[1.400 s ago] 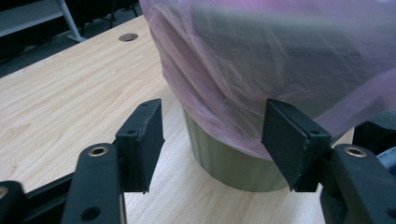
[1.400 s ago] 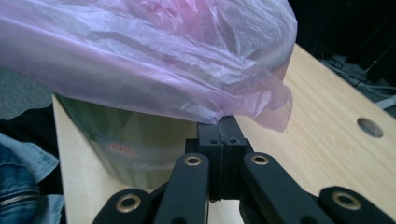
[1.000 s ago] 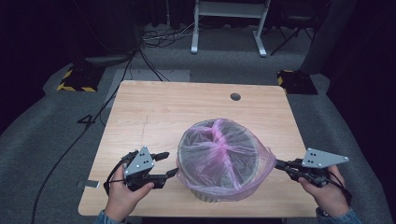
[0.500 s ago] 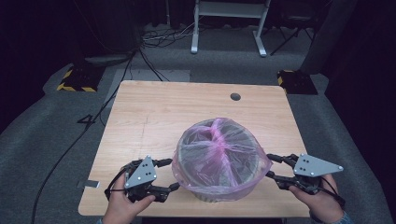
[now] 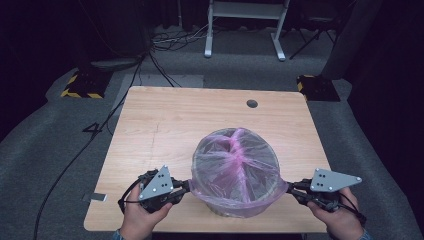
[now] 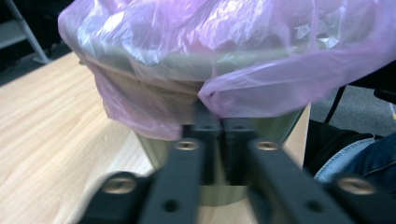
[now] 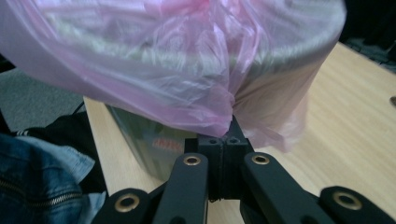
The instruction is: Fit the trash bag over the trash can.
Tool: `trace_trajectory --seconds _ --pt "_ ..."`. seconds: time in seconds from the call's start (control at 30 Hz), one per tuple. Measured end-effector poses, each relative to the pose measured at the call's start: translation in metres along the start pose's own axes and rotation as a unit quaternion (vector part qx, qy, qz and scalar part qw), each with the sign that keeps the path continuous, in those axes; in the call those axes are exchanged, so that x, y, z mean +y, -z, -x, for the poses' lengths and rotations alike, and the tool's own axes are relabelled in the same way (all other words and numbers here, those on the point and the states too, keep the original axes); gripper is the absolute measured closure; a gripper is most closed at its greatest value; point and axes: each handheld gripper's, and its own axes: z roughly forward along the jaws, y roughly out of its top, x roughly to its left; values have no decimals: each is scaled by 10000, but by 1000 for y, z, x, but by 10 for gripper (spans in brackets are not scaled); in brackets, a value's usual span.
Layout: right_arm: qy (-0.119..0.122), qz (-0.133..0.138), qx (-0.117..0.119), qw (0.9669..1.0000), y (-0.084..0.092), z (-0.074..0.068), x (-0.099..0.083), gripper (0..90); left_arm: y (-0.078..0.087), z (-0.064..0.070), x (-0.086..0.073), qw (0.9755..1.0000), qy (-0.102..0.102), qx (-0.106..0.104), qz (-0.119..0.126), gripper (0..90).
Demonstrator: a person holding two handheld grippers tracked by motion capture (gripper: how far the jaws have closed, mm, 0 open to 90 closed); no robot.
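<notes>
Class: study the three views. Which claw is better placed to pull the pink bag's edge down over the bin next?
Neither clearly. The left claw and the right claw are each shut on the bag hem at opposite sides of the bin, so both probably pull together.

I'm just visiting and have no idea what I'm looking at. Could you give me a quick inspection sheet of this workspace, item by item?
Surface: wooden table, with a small round hole near the far edge.
Job's things: round bin lined with a pink plastic bag, near the person's edge; the bag's rim hangs over the bin's outside.
Clutter: nothing seen on the table.
Grippers: left tool and right tool have just closed, each pinching the bag's overhanging edge on opposite sides.
Cables: one trails off the table's left side across the floor; more lie on the floor beyond.
Surroundings: grey carpet, white stand legs, black-and-yellow striped blocks, dark background.
</notes>
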Motion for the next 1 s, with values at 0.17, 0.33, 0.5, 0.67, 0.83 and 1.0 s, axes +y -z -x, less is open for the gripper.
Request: trace_trajectory --seconds 0.17,0.33,0.5,0.67,0.83,1.0 --pt "-148 -391 156 9990 -9 3 -20 900 -11 2 -9 9995 -51 -97 -311 900" --pt "-537 -754 297 9953 -30 16 -49 900 -20 -2 -18 9983 -17 -20 -583 900" --pt "-609 -996 325 9926 -48 17 -64 900 -29 -15 -40 9946 274 61 -1004 900" --pt "-597 -1456 150 9874 -57 18 -77 900 -35 -22 -61 9900 462 176 -1325 900" --pt "-809 -1449 125 9861 -53 18 -84 900 -26 -24 -65 9902 683 -20 -1215 896" --pt "-457 -1153 -8 9923 -26 16 -75 449 -3 -13 -61 9932 480 -156 -1050 411"
